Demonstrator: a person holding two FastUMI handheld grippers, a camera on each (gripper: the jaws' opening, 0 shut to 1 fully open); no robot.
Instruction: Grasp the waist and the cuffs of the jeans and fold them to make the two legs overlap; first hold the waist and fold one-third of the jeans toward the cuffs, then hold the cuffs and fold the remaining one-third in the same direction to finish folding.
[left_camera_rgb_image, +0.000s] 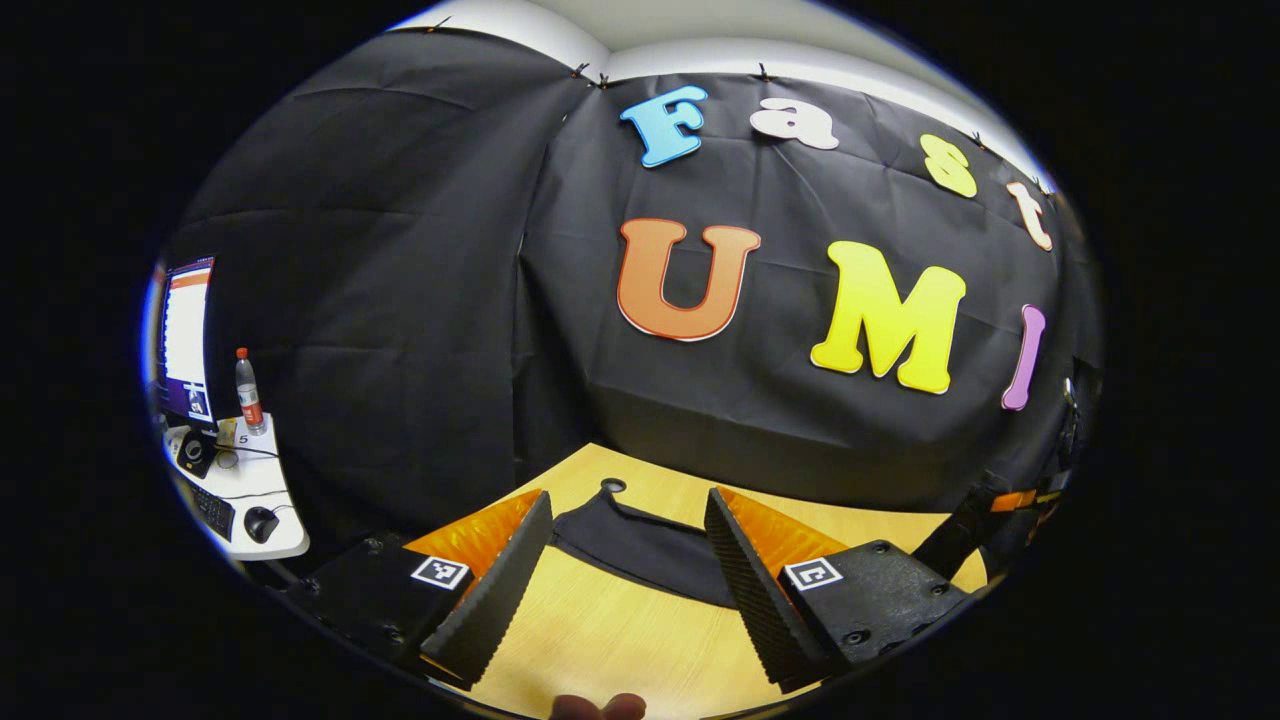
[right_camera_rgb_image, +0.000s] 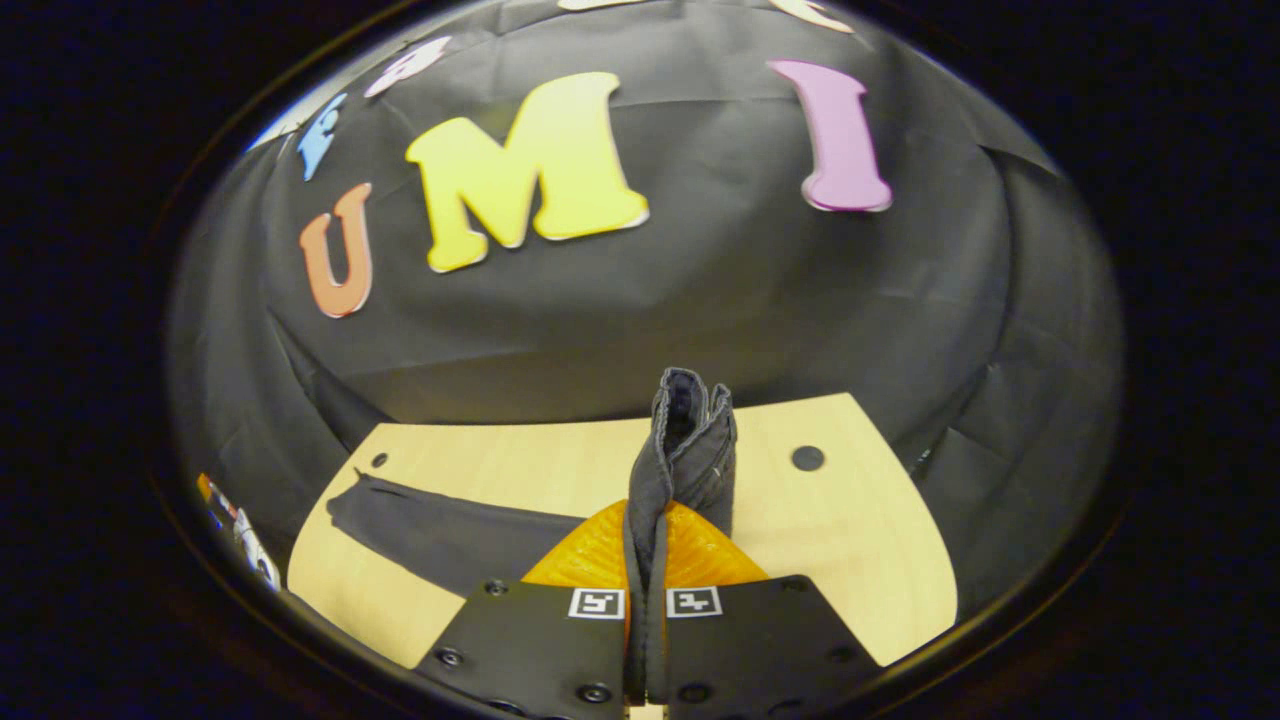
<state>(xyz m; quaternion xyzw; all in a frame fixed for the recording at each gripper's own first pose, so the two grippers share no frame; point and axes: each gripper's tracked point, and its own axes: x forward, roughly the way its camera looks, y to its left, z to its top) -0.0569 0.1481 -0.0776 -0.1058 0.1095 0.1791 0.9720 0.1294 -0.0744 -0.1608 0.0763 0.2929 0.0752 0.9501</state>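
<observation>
- In the right gripper view, the right gripper (right_camera_rgb_image: 648, 560) sits nearest the camera, its jaws pressed together and pinching a bunched fold of the jeans (right_camera_rgb_image: 684, 440).
- The pinched cloth stands up out of the jaws, its layered edge rising above the wooden surface (right_camera_rgb_image: 860, 540).
- The rest of the jeans trails down from the jaws and lies flat towards the left edge of the surface, ending in a pointed corner near a small hole by the far left corner.
- A dark round cap (right_camera_rgb_image: 807, 458) sits in the surface near its far right corner, well apart from the cloth.
- In the left gripper view, the left gripper (left_camera_rgb_image: 628, 560) hovers over the surface (left_camera_rgb_image: 620, 640) with its jaws spread wide and nothing between them.
- Beyond those spread jaws, an end of the jeans (left_camera_rgb_image: 640, 548) lies flat on the surface near its far edge.
- A fingertip (left_camera_rgb_image: 598, 707) shows at the bottom of that view.
- Off to the left stands a side desk (left_camera_rgb_image: 262, 480) with a monitor (left_camera_rgb_image: 187, 340), a bottle (left_camera_rgb_image: 249, 392), a keyboard (left_camera_rgb_image: 213, 511) and a mouse (left_camera_rgb_image: 261, 521).
</observation>
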